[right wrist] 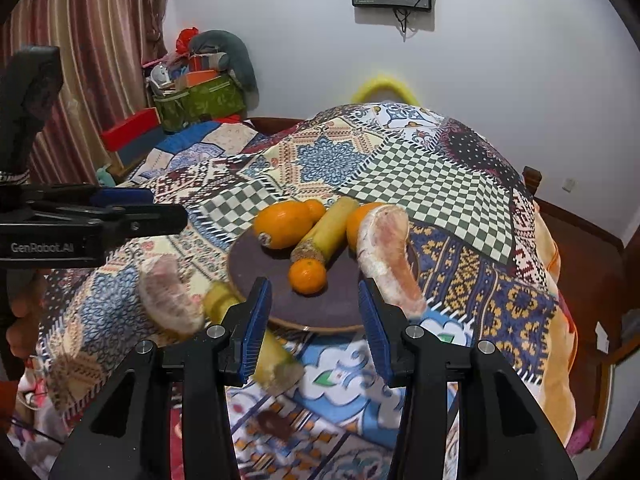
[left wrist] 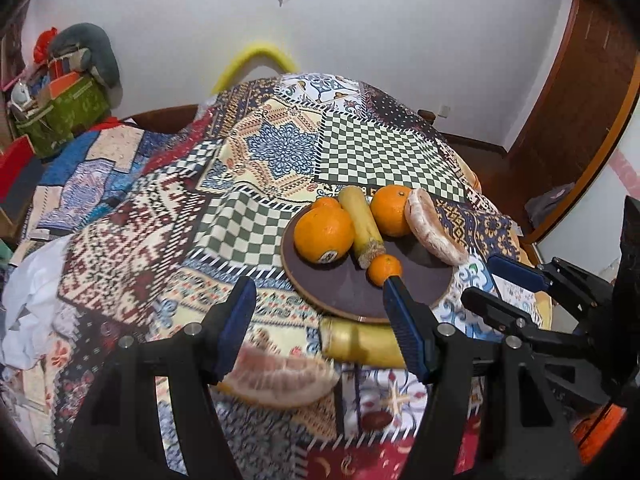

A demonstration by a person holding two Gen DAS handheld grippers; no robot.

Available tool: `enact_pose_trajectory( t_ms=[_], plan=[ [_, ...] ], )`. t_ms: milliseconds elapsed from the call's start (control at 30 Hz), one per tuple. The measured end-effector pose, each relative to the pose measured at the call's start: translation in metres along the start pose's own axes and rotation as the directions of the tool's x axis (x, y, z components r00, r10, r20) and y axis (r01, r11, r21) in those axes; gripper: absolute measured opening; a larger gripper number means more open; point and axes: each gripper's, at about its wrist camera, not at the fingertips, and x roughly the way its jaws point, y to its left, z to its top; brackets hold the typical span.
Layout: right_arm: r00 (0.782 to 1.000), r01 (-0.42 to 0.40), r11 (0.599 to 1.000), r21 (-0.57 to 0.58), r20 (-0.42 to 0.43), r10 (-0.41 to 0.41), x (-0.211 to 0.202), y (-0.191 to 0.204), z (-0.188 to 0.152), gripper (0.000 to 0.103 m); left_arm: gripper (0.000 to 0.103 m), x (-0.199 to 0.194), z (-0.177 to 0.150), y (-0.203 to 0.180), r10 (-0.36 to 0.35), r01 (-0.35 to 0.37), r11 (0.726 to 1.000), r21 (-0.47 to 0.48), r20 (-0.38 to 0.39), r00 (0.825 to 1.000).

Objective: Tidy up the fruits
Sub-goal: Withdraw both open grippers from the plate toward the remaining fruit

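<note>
Dark brown and round, the plate (left wrist: 352, 296) sits on the patchwork cloth (left wrist: 256, 152) covering the surface, and it already carries most of the fruit: a large orange (left wrist: 324, 234) with a sticker, a second orange (left wrist: 391, 210) behind, a small mandarin (left wrist: 384, 270) near the front, a third small orange one (left wrist: 325, 202) tucked at the back, a length of sugarcane (left wrist: 360, 226) lying between them, and a peeled pomelo segment (left wrist: 434, 226) resting on the right rim. I judge I am partway through gathering, between picks: two pieces remain off the plate on the cloth in front of it, another pomelo segment (left wrist: 280, 380) and a second sugarcane piece (left wrist: 360, 344) just beside the plate's near edge. My left claw (left wrist: 320, 328) hangs above these two with its jaws about half apart and nothing gripped; the pomelo segment shows below the gap, but the pads are clear of it. My right claw (right wrist: 312, 328) stands narrower, also empty, over the plate's front rim. Next I would lower the left claw onto the loose pomelo segment, closing gently across its width since the flesh looks soft and pale pink with a papery skin, likely to tear. The sugarcane looks firm, yellow and smooth, with a rough fibrous cut end, and may roll.
</note>
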Motion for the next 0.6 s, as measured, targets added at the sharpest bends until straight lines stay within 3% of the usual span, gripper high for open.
enact_pose_trajectory(
  t_ms=[200, 600],
  plan=[
    [0.999, -0.018, 1.0, 0.019, -0.03, 0.019, -0.005, 0.012, -0.015, 0.042, 0.07, -0.022, -0.022, 0.009, 0.031, -0.031, 1.0, 0.001, 0.001, 1.0],
    [0.991, -0.044, 0.999, 0.029, -0.124, 0.047, 0.014, 0.021, -0.037, 0.043, 0.07, 0.002, -0.071, 0.041, 0.048, -0.055, 0.997, -0.052, -0.138, 0.989]
  ],
)
